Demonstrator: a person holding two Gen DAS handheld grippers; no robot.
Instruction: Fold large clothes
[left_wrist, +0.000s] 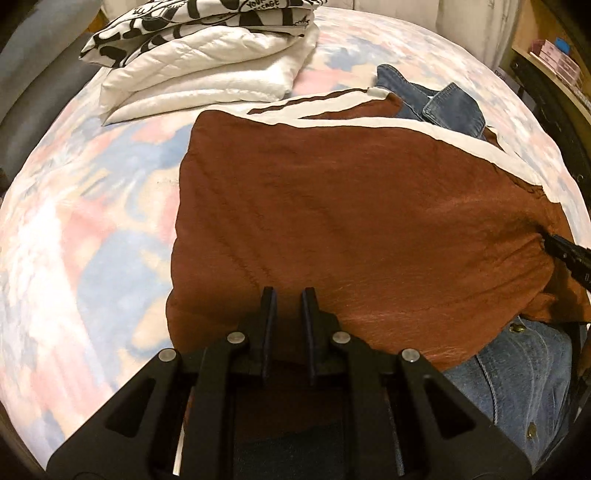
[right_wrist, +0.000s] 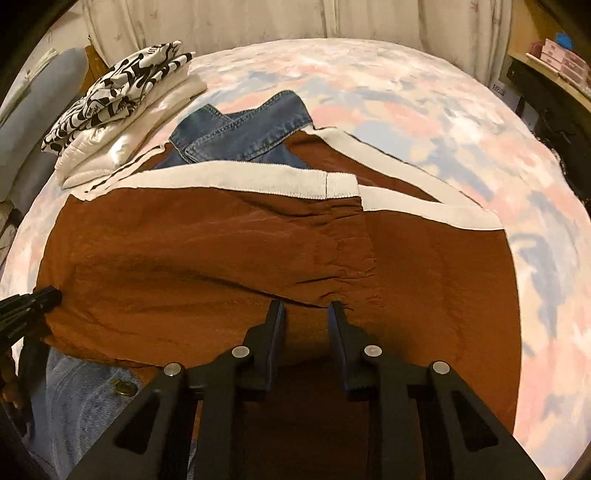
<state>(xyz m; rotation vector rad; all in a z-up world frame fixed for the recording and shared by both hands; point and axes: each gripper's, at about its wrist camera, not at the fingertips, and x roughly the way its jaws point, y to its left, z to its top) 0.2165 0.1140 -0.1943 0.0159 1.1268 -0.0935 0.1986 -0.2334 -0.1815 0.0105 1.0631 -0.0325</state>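
A large brown garment (left_wrist: 369, 221) with white ribbed bands (right_wrist: 240, 181) lies spread over a denim jacket (right_wrist: 251, 133) on the bed. My left gripper (left_wrist: 289, 295) sits at the garment's near edge on its left side, jaws narrow, with brown cloth between the pads. From the right wrist view its tip (right_wrist: 51, 295) meets a gathered edge of cloth. My right gripper (right_wrist: 306, 306) is at the near edge further right, and a thick fold of brown fabric bulges between its fingers. Seen from the left wrist, cloth puckers at the right gripper's tip (left_wrist: 550, 240).
A pastel patterned bedcover (left_wrist: 92, 221) surrounds the garment. A folded pile of white quilted and black-and-white cloth (left_wrist: 207, 74) sits at the far left. Denim with metal buttons (left_wrist: 517, 387) shows under the near edge. A shelf with boxes (right_wrist: 554, 62) stands at the far right.
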